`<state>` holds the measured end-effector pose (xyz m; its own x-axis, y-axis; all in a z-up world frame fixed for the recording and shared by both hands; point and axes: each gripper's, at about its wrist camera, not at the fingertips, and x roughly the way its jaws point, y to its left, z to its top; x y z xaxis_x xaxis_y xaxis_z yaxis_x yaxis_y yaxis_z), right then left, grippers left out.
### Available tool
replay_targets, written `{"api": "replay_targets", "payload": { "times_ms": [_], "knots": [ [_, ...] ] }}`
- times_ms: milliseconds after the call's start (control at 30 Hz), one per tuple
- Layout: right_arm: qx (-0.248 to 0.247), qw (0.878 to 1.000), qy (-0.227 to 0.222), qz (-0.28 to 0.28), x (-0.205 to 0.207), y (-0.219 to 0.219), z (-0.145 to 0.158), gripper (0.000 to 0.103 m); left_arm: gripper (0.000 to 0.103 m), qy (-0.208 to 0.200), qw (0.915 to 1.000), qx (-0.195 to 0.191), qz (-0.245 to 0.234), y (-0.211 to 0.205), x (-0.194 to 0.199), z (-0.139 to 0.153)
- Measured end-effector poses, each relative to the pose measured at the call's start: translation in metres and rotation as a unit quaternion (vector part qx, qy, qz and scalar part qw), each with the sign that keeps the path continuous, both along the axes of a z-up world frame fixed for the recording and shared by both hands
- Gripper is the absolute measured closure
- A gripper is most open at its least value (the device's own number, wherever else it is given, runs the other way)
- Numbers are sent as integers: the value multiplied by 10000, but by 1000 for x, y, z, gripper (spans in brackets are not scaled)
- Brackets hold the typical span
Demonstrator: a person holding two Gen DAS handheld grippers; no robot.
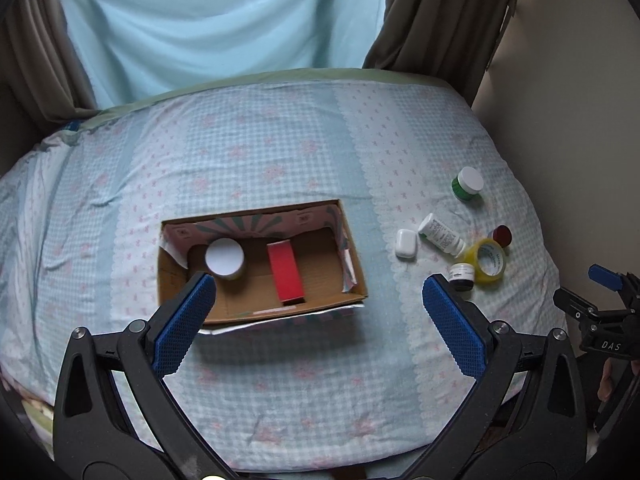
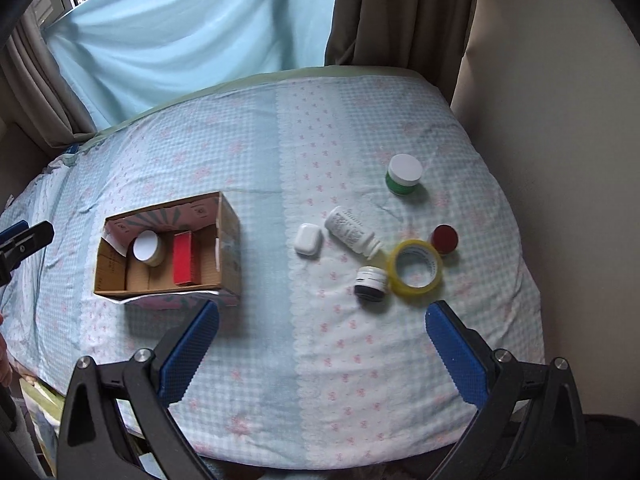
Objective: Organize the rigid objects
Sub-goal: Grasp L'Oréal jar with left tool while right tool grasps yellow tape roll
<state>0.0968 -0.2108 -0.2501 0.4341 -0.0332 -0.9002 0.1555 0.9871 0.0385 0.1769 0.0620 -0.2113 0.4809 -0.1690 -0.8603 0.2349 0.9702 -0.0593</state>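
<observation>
Over a bed [image 2: 256,152] in pale blue gingham with pink bows, backed by a light blue sheet [image 2: 192,28] and brown curtains [image 2: 400,12] (beige wall at right). Left gripper [image 1: 319,286] and right gripper [image 2: 322,314] both spread wide, empty. Cardboard box [image 2: 230,240] mid-bed with a white-lidded jar [image 2: 146,248] and red carton [image 2: 184,258] inside; tape roll [image 2: 416,272] and small bottles to its right.

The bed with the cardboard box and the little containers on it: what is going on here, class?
A person holds a two-finger gripper in each hand above a bed, sorting small items into a cardboard box. The box already holds a white-lidded jar and a red box. Still out on the sheet are an earbud case, a white bottle lying on its side, a tape roll, a small black jar, a red-lidded jar and a green jar. The left gripper and right gripper are both open and empty.
</observation>
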Motion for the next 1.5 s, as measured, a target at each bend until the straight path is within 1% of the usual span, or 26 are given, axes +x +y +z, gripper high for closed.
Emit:
{"api": "replay_targets", "payload": {
  "times_ms": [100,200,300,433,533,733,800,967,1067,1167,1267,1433,1500],
  "knots": [
    [4,9996,-83,260,-6,-39,-10,0,0,120,9999,-71,21,-40,-10,-15],
    [7,9985,-159,521,-9,-73,-23,0,0,379,9991,-185,47,-78,-17,-35],
    [-17,9970,-183,751,-10,-97,-38,0,0,615,9977,-270,-2,-111,-22,-55],
    [-45,9946,-215,1011,-10,-117,-63,0,0,884,9954,-310,-178,-149,-20,-88],
    [-70,9934,-220,1123,-6,-128,-91,0,0,1054,9928,-413,-398,-176,-12,-122],
    [-271,9928,-192,1150,14,-142,-161,0,0,1371,9861,-418,-839,-226,9,-209],
    [-226,9929,-212,1147,20,-146,-183,0,0,1466,9836,-487,-935,-241,15,-234],
    [-276,9920,-178,1217,33,-147,-233,0,0,1588,9803,-607,-1002,-266,31,-282],
    [-297,9911,-203,1282,40,-147,-255,0,0,1690,9785,-596,-1019,-273,40,-306],
    [-275,9896,-263,1384,48,-150,-268,0,1,1734,9774,-552,-1079,-279,46,-321],
    [-244,9875,-263,1534,55,-150,-279,0,1,1773,9759,-484,-1180,-286,50,-330],
    [-244,9826,-326,1810,64,-145,-283,0,2,1819,9743,-247,-1302,-298,55,-336],
    [-190,9816,-349,1865,67,-145,-283,0,5,1887,9734,-198,-1284,-301,58,-337]
  ]
}}
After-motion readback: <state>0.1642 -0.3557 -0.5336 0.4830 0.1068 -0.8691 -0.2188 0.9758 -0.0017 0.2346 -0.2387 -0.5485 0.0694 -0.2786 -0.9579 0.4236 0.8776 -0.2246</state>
